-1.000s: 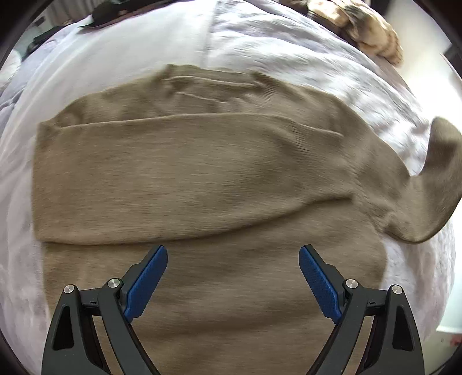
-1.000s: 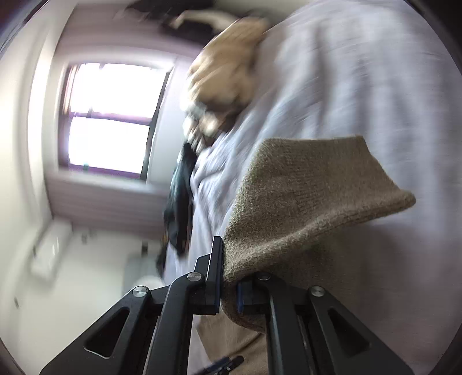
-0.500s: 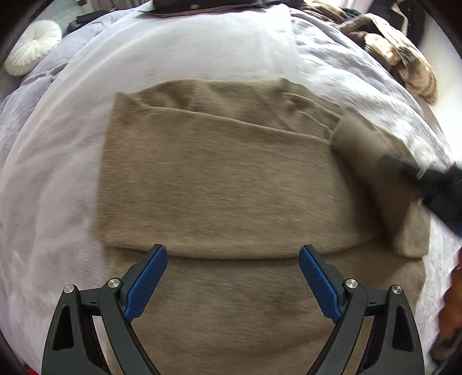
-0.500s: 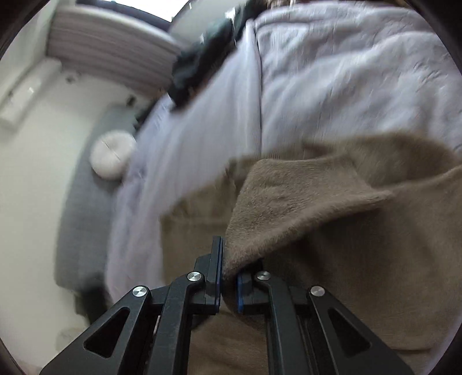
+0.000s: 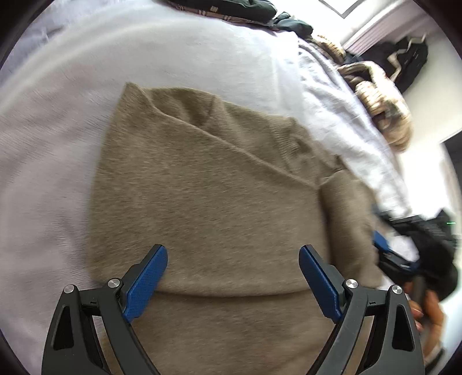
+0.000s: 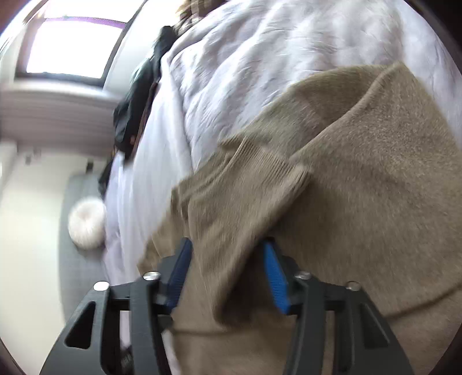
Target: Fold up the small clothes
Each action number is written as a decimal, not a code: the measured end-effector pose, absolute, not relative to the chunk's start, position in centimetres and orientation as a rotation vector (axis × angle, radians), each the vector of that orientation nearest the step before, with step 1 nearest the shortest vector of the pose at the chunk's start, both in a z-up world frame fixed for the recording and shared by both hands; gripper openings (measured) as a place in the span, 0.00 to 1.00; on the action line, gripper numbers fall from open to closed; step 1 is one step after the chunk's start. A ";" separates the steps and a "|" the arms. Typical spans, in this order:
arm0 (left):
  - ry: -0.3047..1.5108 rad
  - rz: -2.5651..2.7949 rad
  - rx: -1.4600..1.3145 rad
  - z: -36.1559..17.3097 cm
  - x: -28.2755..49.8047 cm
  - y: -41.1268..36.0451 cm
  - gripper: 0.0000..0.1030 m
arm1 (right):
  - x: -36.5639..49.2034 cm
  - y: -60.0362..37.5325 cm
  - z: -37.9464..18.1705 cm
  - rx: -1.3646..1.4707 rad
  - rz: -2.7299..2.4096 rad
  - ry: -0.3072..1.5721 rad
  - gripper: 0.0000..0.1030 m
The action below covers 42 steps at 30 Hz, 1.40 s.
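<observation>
Jaws of L gripper [image 5: 233, 277] spread wide, nothing between them, hovering over near part of the tan sweater [image 5: 213, 199]. R gripper [image 6: 228, 274] jaws part-open w/ a folded sleeve [image 6: 239, 202] lying loose between the blue pads [image 6: 274, 277]; can't tell if pads touch the knit. Sweater lies folded across the middle of the bed [image 5: 57, 144], on pale lilac cover, w/ dark clothes [image 5: 245, 8] and a striped blanket [image 5: 381, 106] at far edge.

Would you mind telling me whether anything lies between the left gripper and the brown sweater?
Nothing visible does. The left gripper, jaws open, hovers directly over the brown sweater, which lies folded on the white bedding.
</observation>
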<state>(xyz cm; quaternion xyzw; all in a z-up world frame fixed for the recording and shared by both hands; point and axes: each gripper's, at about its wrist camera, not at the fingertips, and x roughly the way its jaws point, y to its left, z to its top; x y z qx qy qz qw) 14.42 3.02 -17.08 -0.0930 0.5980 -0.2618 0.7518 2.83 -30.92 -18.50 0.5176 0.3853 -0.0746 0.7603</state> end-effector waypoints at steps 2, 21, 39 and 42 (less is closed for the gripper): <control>1.344 -0.631 -0.306 -17.7 15.3 3.7 0.90 | 4.5 -29.9 -17.9 1.040 -0.124 0.858 0.08; 1.453 -0.728 -0.565 -20.3 17.5 5.3 0.90 | 6.1 -12.2 -17.0 0.342 0.287 1.188 0.51; 1.429 -0.742 -0.237 -19.3 16.3 1.0 0.13 | -4.4 -40.1 -17.9 0.958 -0.353 0.927 0.51; 1.389 -0.737 -0.217 -18.4 16.6 0.7 0.06 | -2.5 -40.3 -19.6 0.947 -0.268 0.993 0.25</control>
